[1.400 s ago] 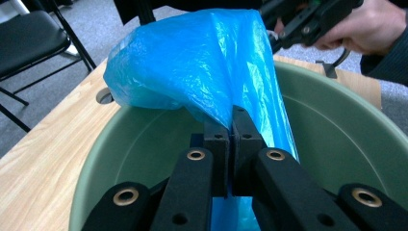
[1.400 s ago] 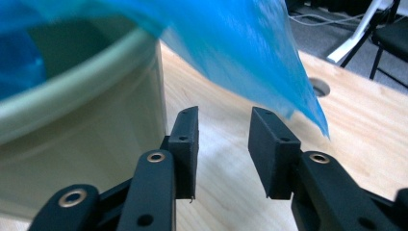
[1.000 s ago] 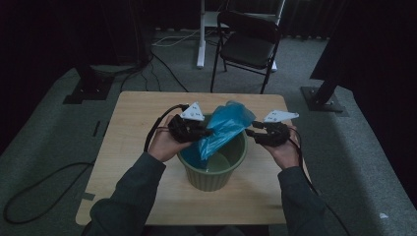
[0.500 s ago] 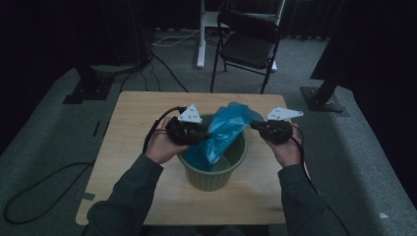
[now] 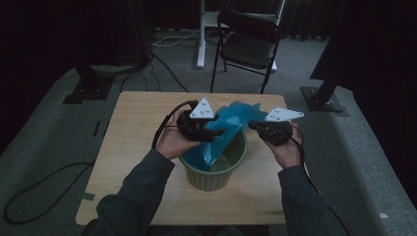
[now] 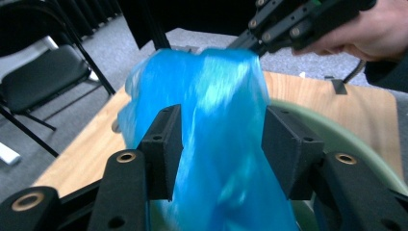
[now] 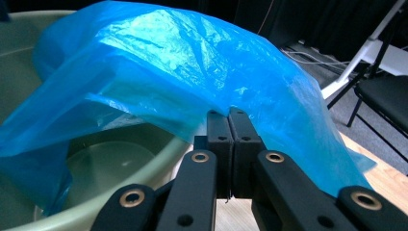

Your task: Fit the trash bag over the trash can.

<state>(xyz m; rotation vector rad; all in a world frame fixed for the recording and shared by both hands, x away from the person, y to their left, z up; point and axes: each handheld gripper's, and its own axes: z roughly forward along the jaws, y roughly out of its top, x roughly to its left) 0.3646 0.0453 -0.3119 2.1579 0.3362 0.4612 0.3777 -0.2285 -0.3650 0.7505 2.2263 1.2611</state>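
Observation:
A green bucket (image 5: 211,172) stands near the front of the wooden table (image 5: 137,128). A blue plastic bag (image 5: 228,128) hangs half inside it and rises over the rim. My right gripper (image 5: 253,126) is shut on the bag's upper edge at the bucket's right; its pads (image 7: 230,118) meet on the film just above the bucket (image 7: 144,166). My left gripper (image 5: 216,133) is at the bucket's left. Its jaws have just been opening, and the bag (image 6: 221,120) hangs loose between the spread pads (image 6: 166,144). The right gripper (image 6: 252,41) shows beyond, pinching the bag's top.
A black folding chair (image 5: 248,46) stands just past the table's far edge. Cables (image 5: 162,46) and a white desk leg (image 5: 200,34) lie on the grey floor behind. Dark stand bases sit at left (image 5: 88,88) and right (image 5: 324,101).
My left gripper's jaws have spread apart off the bag and the hand has shifted slightly. My right gripper has closed on the bag's edge and holds it up.

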